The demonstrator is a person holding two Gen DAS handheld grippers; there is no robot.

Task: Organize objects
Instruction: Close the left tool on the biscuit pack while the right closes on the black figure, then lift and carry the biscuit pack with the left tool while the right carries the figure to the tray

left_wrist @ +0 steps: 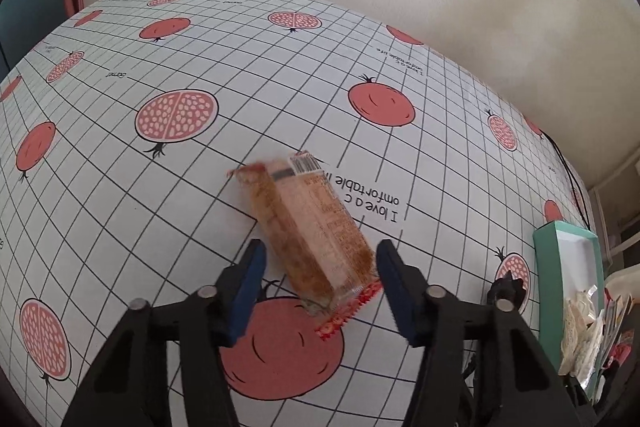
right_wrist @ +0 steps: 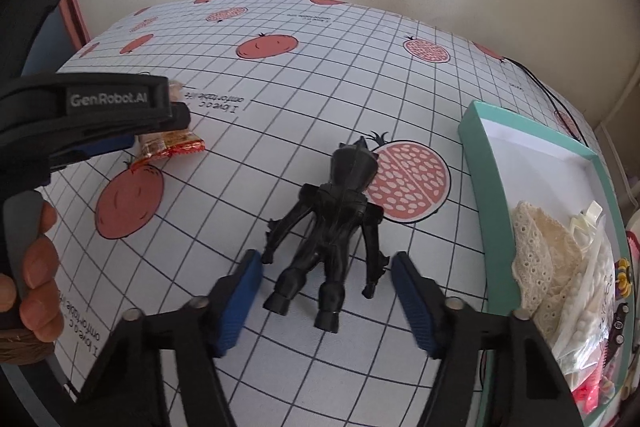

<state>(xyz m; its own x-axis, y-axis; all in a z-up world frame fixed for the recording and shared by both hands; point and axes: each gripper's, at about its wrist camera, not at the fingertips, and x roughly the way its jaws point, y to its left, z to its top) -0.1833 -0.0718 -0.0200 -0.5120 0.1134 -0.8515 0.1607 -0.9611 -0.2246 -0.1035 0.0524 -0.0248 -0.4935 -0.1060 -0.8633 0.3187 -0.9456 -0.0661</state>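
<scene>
Black "Gen.Robot.AI" left claw (left_wrist: 318, 277) wide around snack pack (left_wrist: 310, 231); right claw (right_wrist: 326, 293) wide around black figurine (right_wrist: 334, 227).

You can read "Gen.Robot.AI" in grey on the left gripper (right_wrist: 108, 99), at 9 o'clock in the right wrist view. The tablecloth (left_wrist: 280, 75) carries "I love a c… omfortable li…" upside down, at 3 o'clock of the snack pack (left_wrist: 312, 227); the same line repeats elsewhere. The pack's barcode label and small print are too blurred to read.
</scene>
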